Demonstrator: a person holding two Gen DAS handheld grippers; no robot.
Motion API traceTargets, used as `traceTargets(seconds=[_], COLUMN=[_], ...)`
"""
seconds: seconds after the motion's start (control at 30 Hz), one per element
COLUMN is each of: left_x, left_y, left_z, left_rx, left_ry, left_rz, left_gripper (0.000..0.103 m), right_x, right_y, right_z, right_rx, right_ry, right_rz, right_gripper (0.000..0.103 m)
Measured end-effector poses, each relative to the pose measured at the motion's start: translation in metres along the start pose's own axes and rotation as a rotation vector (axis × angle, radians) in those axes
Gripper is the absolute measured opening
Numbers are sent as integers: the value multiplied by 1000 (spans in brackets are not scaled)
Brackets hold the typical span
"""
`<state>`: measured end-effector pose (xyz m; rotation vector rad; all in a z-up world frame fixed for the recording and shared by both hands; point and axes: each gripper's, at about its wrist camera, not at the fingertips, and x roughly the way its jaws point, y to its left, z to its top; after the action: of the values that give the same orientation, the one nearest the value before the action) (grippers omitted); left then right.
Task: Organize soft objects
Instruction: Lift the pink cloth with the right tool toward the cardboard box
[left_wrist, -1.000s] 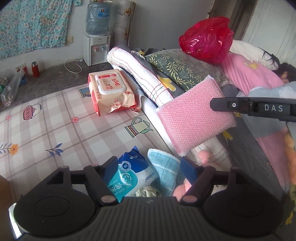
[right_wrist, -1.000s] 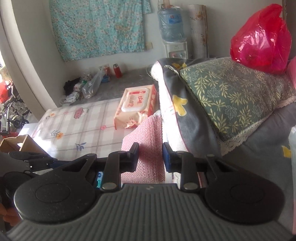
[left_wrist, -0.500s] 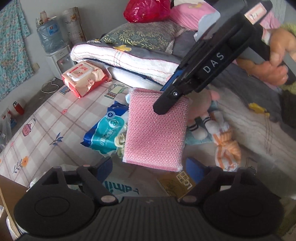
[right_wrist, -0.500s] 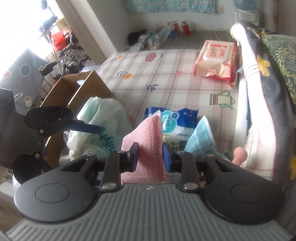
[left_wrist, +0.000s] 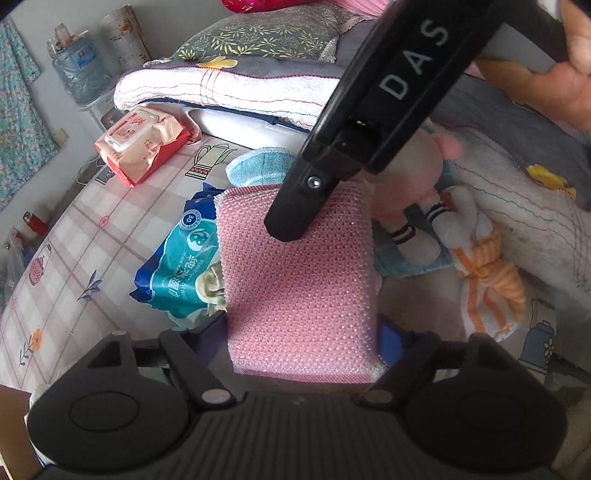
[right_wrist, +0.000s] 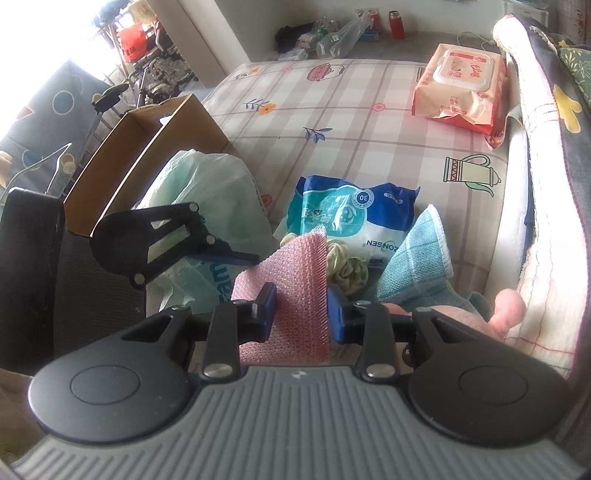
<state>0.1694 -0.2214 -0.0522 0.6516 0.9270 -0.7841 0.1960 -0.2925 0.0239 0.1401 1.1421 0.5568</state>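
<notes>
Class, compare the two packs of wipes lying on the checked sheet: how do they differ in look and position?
The orange wipes pack has a hard white flip lid; the blue wipes pack shows none. The orange one lies beside the folded quilt, touching nothing else; the blue one has a rolled green cloth on it. Both lie flat, soft-wrapped.

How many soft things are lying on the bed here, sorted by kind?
Wipe packs: 2, the orange-red pack with a white lid and the blue-teal pack
Cloths and pads: 2, the pink textured pad and the light blue cloth
Plush toys: 2, the pink doll and the orange-striped toy
Total: 6
</notes>
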Motion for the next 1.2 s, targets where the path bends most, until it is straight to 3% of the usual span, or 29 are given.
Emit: traceTargets(seconds=[0.13,0.23,0.37,0.57,0.67,0.8,1.0,1.2], left_x=[0,-3,-8,-18,-25,-49,-98,-141], left_y=[16,30,39,36,38,48,78,126], left_z=[2,2,-1,-3,-7,-12,-35,-88], left_rx=[-124,-234,-323,-337,-357,-385,-451,-569], left_ry=[0,-2,-24,-56,-61,-82,-116,-132], left_rz=[-26,-61,-83,-58,-50,-24,76,208], left_gripper=[81,81,81,80,80,80,80,80], right_x=[-5,-18,-37,-12,-3,-6,-15,11], right_y=[0,-4,-11,-9,-9,3,45,105], right_z=[-6,-13,-40,-69,-72,-63,-30,25], right_rx=[61,190,384,534,571,555,444,311], right_ry=[-72,-167,-302,-275,-282,-302,-341,-316], right_rz=[-23,-96,-61,14,64,107,141,221], right_gripper=[30,48,52,53,45,27,25,25])
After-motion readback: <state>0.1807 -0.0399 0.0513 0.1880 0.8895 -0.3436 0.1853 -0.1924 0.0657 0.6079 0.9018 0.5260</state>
